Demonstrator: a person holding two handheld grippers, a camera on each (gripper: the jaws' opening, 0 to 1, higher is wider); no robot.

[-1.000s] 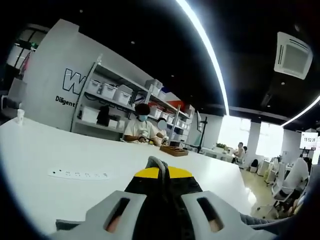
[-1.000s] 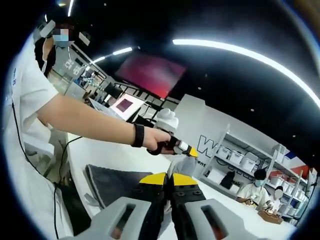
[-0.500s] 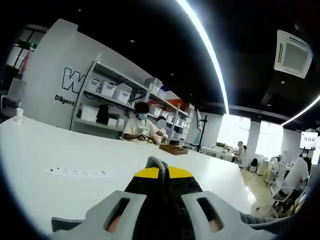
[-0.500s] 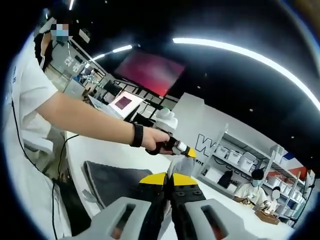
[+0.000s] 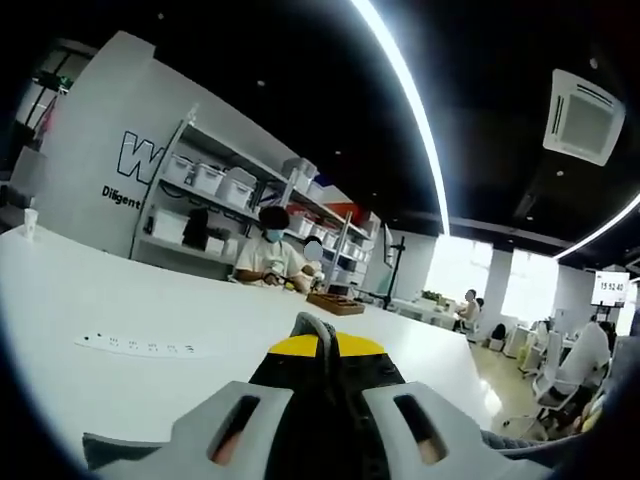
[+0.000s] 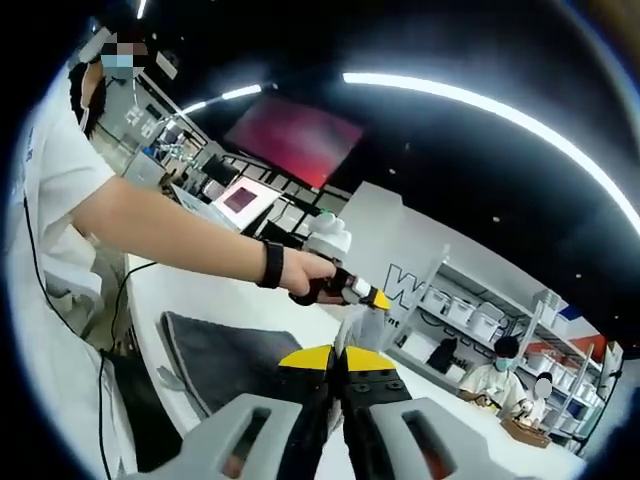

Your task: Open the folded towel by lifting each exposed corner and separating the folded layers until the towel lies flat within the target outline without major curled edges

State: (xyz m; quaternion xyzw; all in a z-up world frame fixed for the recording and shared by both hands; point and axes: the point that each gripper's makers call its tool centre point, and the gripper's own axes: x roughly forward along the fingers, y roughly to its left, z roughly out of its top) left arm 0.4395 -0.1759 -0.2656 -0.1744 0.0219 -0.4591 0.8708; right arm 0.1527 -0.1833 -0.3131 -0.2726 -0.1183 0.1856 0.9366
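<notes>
A grey towel (image 6: 228, 358) lies partly on the white table (image 6: 170, 300), and one lighter corner of it (image 6: 364, 326) is lifted off the surface. A person's hand holds my left gripper (image 6: 358, 292) above the table, shut on that raised corner. In the left gripper view a fold of the towel (image 5: 316, 328) sticks up between the shut yellow-tipped jaws of the left gripper (image 5: 320, 345), and more towel (image 5: 105, 450) hangs below them. My right gripper (image 6: 338, 358) is low in its own view, jaws shut with dark cloth pinched between them.
A white power strip (image 5: 135, 347) lies on the table (image 5: 230, 330) to the left. A wooden tray (image 5: 335, 302) sits at the far edge, where people are seated in front of shelves with bins (image 5: 215, 185). The person's arm (image 6: 170, 240) reaches across from the left.
Both views have shifted slightly as the hands moved. The left gripper stays shut on the lifted towel corner and sits a little higher. Both jaws remain shut.
</notes>
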